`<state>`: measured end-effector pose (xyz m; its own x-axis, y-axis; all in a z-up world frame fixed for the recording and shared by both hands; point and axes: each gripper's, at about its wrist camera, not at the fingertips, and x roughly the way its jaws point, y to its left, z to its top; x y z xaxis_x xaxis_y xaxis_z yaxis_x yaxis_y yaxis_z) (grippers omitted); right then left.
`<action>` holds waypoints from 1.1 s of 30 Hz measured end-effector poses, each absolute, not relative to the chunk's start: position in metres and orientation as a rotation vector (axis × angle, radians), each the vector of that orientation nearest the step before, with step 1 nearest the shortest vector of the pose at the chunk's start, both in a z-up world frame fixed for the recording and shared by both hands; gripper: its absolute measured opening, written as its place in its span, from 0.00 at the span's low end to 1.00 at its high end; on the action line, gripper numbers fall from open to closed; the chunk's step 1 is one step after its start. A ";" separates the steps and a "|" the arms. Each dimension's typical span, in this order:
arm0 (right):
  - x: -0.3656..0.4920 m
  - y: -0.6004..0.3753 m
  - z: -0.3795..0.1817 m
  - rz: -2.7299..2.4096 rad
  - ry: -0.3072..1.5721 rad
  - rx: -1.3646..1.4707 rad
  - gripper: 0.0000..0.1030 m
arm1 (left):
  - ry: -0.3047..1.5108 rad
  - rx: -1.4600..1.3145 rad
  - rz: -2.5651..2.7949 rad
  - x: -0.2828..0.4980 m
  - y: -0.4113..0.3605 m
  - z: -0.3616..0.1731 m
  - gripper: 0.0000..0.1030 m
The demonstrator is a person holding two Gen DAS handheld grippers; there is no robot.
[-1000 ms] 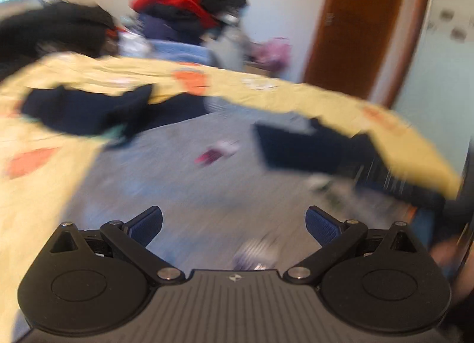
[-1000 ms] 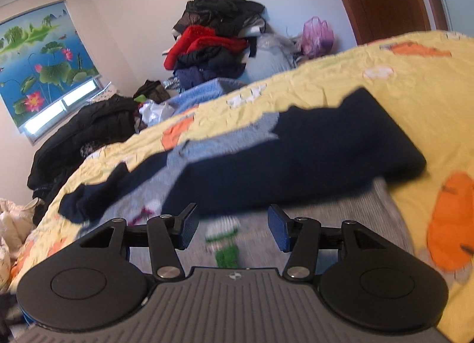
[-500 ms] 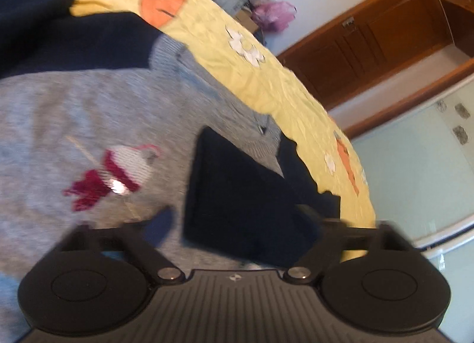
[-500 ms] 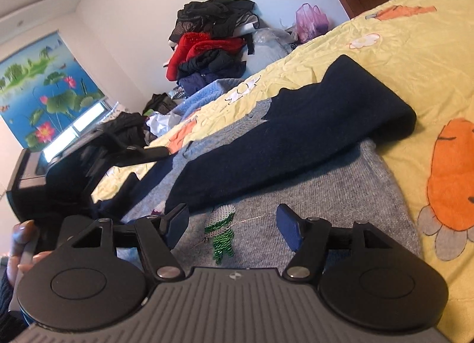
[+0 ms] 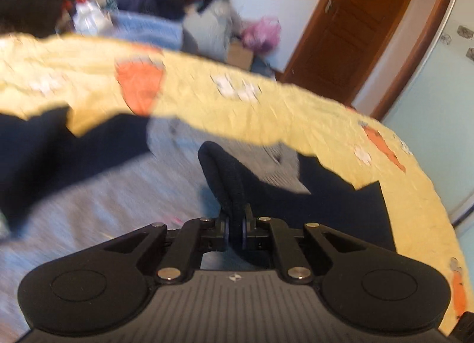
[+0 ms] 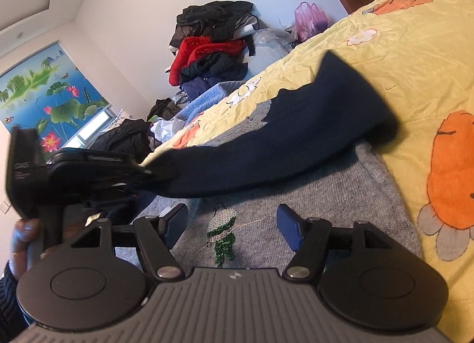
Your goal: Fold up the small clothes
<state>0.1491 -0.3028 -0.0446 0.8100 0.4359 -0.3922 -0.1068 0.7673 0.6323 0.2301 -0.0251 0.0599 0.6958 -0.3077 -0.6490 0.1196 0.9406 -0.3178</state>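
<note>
A small grey sweater point(image 6: 311, 198) with navy sleeves lies flat on a yellow bedsheet point(image 6: 414, 56). It bears a green beaded figure point(image 6: 222, 238). My left gripper point(image 5: 235, 229) is shut on the cuff of the right navy sleeve point(image 5: 225, 177) and holds it lifted over the grey body point(image 5: 89, 209). In the right wrist view the left gripper point(image 6: 148, 172) shows at the left, pulling that sleeve point(image 6: 296, 141) across the sweater. My right gripper point(image 6: 232, 221) is open and empty, low over the sweater's hem by the beaded figure. The other navy sleeve point(image 5: 44, 147) lies at the left.
The yellow sheet point(image 5: 266, 115) has orange carrot and white flower prints. A pile of clothes point(image 6: 213, 47) and a pink bag point(image 6: 311, 20) stand beyond the bed against the wall. A wooden door point(image 5: 361, 26) is at the right. A window blind with lotus print point(image 6: 44, 91) is at the left.
My left gripper has closed on the navy sleeve cuff and lifted it over the grey body. My right gripper has stayed open near the hem.
</note>
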 end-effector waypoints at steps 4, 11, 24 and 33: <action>0.149 -0.303 -0.044 0.312 0.556 0.633 0.68 | 0.765 -0.298 -0.148 0.229 0.017 0.056 0.07; 0.148 -0.303 -0.043 0.309 0.559 0.623 0.68 | 0.818 -0.341 -0.040 0.224 0.061 0.018 0.07; 0.222 -0.275 0.018 0.290 0.525 0.321 0.81 | 0.678 -0.246 -0.026 0.206 0.042 0.004 0.09; 0.282 -0.266 -0.023 0.149 0.688 0.012 0.76 | 0.681 -0.283 -0.040 0.206 0.048 0.003 0.09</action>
<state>0.2821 -0.2659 -0.0229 0.7624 0.1407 -0.6316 -0.1327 0.9893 0.0603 0.2063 0.0481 0.0028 0.7778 -0.1288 -0.6151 -0.0555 0.9609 -0.2713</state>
